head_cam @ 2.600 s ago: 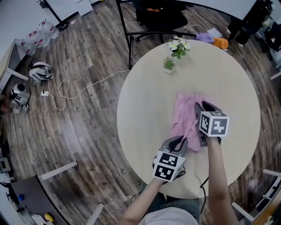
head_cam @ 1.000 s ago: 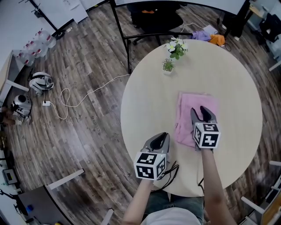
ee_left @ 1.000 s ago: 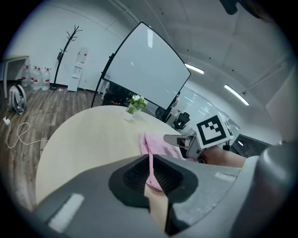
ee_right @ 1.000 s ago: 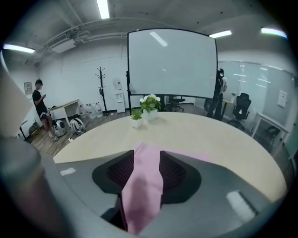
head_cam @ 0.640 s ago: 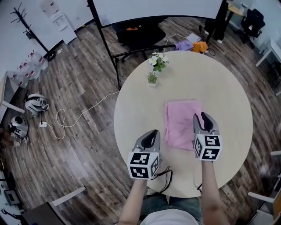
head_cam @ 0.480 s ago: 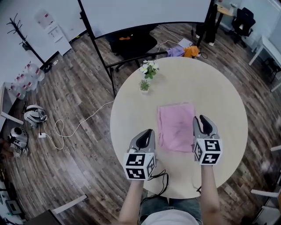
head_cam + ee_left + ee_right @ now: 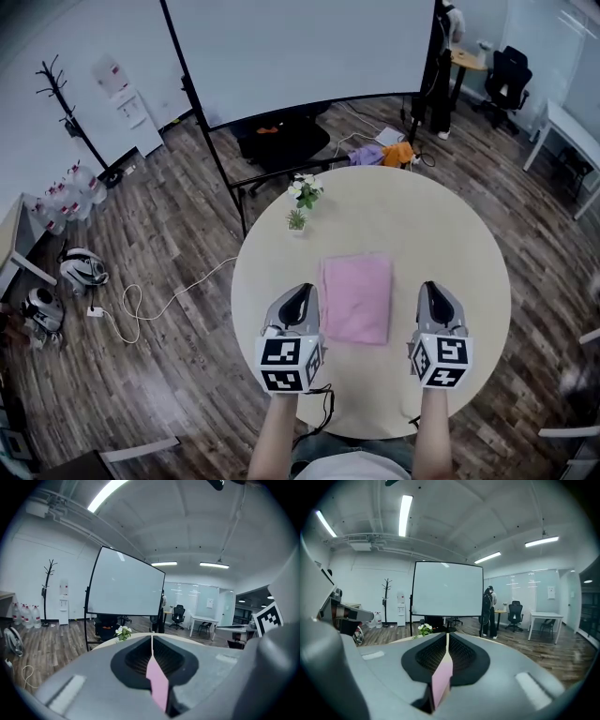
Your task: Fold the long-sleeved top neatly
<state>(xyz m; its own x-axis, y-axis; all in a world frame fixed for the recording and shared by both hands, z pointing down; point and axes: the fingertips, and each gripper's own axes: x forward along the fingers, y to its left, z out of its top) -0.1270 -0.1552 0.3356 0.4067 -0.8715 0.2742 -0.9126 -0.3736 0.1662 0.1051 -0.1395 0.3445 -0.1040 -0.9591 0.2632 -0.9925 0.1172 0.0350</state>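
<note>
The pink long-sleeved top [image 7: 357, 297] lies folded into a flat rectangle in the middle of the round beige table [image 7: 455, 234]. My left gripper [image 7: 298, 292] hovers just left of it and my right gripper [image 7: 437, 291] off to its right, both raised above the table near the front edge and touching nothing. Each is shut with nothing held. The right jaws have just been closing, with no cloth between them. In the left gripper view [image 7: 152, 641] and the right gripper view [image 7: 447, 641] the jaws meet in a thin slit showing a pink sliver, and both look level across the room.
Two small potted plants [image 7: 296, 220] [image 7: 306, 190] stand at the table's far left edge. Behind are a whiteboard [image 7: 300, 47], a black chair [image 7: 286, 141] and clothes on the floor [image 7: 380, 153]. A cable [image 7: 159, 305] trails over the wooden floor at left.
Both grippers have risen off the table and drawn back toward me, away from the top. The right jaws went from open to shut. The top lies still, folded. The head view has tilted up.
</note>
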